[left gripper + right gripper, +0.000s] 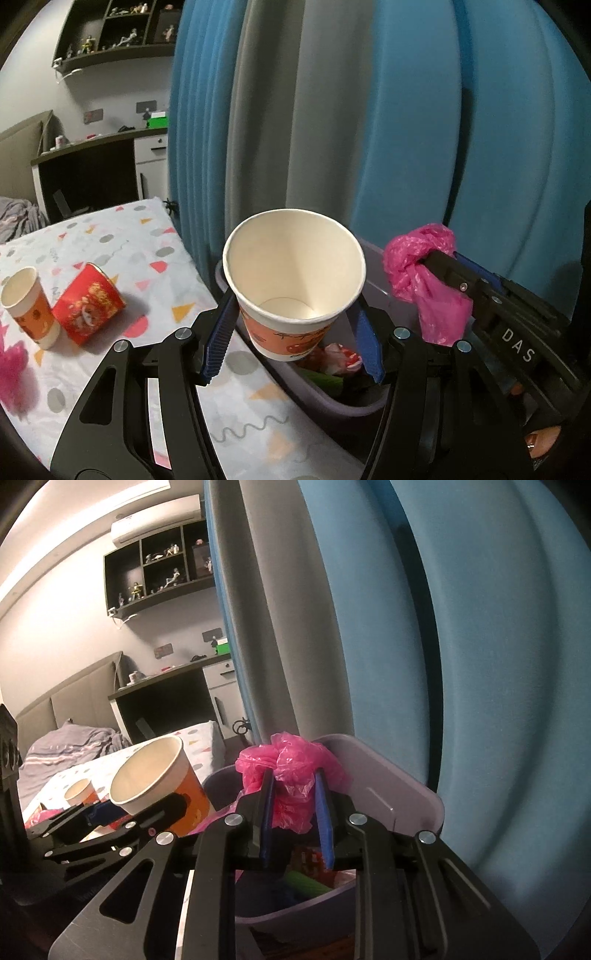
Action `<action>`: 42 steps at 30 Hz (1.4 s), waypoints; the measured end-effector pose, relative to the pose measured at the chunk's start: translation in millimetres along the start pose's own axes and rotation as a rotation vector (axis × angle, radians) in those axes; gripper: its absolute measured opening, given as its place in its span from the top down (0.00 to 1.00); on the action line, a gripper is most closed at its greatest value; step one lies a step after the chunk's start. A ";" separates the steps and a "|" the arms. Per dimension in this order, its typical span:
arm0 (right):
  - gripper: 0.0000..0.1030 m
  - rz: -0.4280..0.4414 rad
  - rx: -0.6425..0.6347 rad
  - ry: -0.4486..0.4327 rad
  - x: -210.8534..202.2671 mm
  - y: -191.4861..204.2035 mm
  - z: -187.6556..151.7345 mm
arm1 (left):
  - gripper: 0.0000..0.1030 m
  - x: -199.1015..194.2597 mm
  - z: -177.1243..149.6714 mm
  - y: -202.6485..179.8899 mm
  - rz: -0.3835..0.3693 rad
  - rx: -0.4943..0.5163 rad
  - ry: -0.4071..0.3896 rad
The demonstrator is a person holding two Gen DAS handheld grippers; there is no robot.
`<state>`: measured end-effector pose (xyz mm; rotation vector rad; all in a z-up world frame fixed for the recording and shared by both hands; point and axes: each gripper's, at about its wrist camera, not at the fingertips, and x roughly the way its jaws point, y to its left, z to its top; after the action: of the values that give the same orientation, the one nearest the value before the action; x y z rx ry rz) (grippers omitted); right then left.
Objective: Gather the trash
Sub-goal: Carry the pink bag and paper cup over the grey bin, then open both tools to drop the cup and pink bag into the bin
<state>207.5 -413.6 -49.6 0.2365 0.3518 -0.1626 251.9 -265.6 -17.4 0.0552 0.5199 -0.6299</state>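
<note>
A bedroom is seen, with a blue and grey curtain [369,110] filling the background and a wall shelf [110,37] of figurines up at the left. A bed cover [122,236] printed with coloured shapes spreads across the left of the left wrist view.

On the far left of that cover, a small paper cup [29,306] is found standing upright, mouth up. Just beside it, touching or nearly so, a red cup [88,306] is seen tipped over, its long axis slanting and its rim pointed up and to the right.

At centre, an orange-printed paper cup [291,280] is clamped between the blue pads of the left gripper [295,325]. It is held upright with a slight tilt, mouth opened toward the camera, base pointed down. It is positioned above the near edge of a grey bin [354,406], at the bed's side, in which wrappers are glimpsed.

Further right, a crumpled pink plastic bag [291,779] is pinched in the right gripper [293,775], whose fingers are closed on it from both sides. The bag is bunched above the fingertips and a loose tail is left hanging downward. It is held over the bin's open mouth, with the raised lid [384,786] behind it.
</note>
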 end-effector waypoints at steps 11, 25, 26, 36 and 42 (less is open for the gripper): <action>0.78 -0.017 -0.006 0.004 9.9 -1.0 0.3 | 0.43 26.8 -0.1 -1.6 -0.042 -0.001 0.024; 0.77 -0.027 0.000 0.015 21.4 -5.0 0.0 | 0.42 42.7 -4.7 1.1 -0.087 -0.005 0.052; 0.77 -0.028 -0.001 0.014 21.2 -5.1 0.0 | 0.42 43.2 -5.3 1.0 -0.092 -0.004 0.054; 0.75 -0.040 0.011 0.019 29.0 -6.4 -1.2 | 0.42 46.8 -10.5 -0.4 -0.112 -0.010 0.061; 0.71 -0.040 0.009 0.024 31.1 -5.9 -1.3 | 0.31 46.7 -11.4 0.6 -0.102 -0.020 0.063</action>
<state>234.8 -422.5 -63.1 0.2406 0.3797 -0.2009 279.1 -288.3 -49.8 0.0298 0.5927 -0.7240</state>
